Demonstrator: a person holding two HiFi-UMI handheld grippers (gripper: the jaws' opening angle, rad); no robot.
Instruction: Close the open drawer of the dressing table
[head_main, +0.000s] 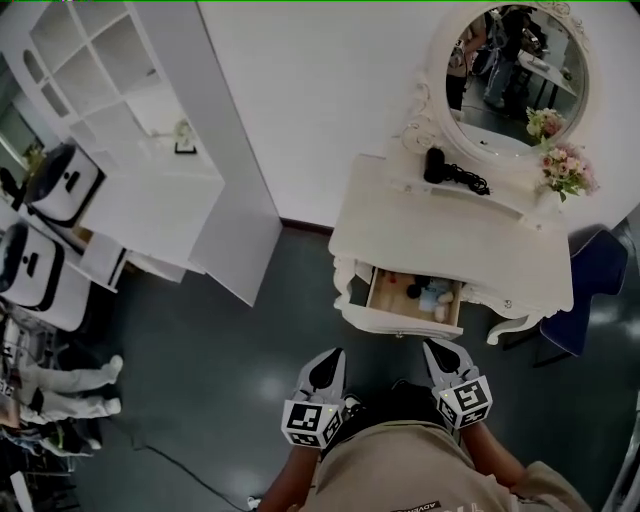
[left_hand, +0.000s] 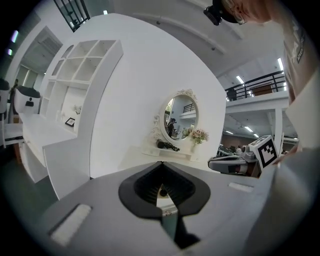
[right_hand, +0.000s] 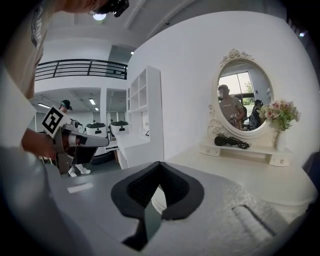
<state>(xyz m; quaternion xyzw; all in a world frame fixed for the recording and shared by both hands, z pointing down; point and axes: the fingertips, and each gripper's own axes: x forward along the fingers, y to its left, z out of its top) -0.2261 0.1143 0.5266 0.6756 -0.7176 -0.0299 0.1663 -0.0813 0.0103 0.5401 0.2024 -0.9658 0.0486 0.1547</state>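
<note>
**gearhead22:** So where's the drawer (head_main: 413, 300) from where you're standing?

**benchrat:** It's pulled out of the front of the dressing table (head_main: 450, 235), left of the middle, sticking out toward you. Its front panel (head_main: 400, 322) faces you. A strip of dark floor (head_main: 230, 380) lies open between that panel and your grippers. The floor runs on to the left, up to the slanted white side of the shelf unit (head_main: 235, 215). On the right, a blue chair (head_main: 592, 275) sits by the table's far corner, well apart from the drawer.

**gearhead22:** What's the drawer look like?

**benchrat:** White curvy front, pale wood inside, and a few small items (head_main: 432, 296) lying in it, too tiny to name. The front of the tabletop above it is plain white. A black hair dryer (head_main: 445, 168) lies on the little back shelf under the oval mirror (head_main: 515, 75), and flowers (head_main: 565, 170) stand at the right end.

**gearhead22:** And your hands?

**benchrat:** You're holding both low and close to your body, side by side, with the tips aimed at the table. Your left gripper (head_main: 328, 362) sits a bit left of the drawer's left corner. Your right gripper (head_main: 440, 358) is under its right end. Neither touches the front panel. In each gripper view the jaws are pressed together at the tips with nothing held between them.
</note>
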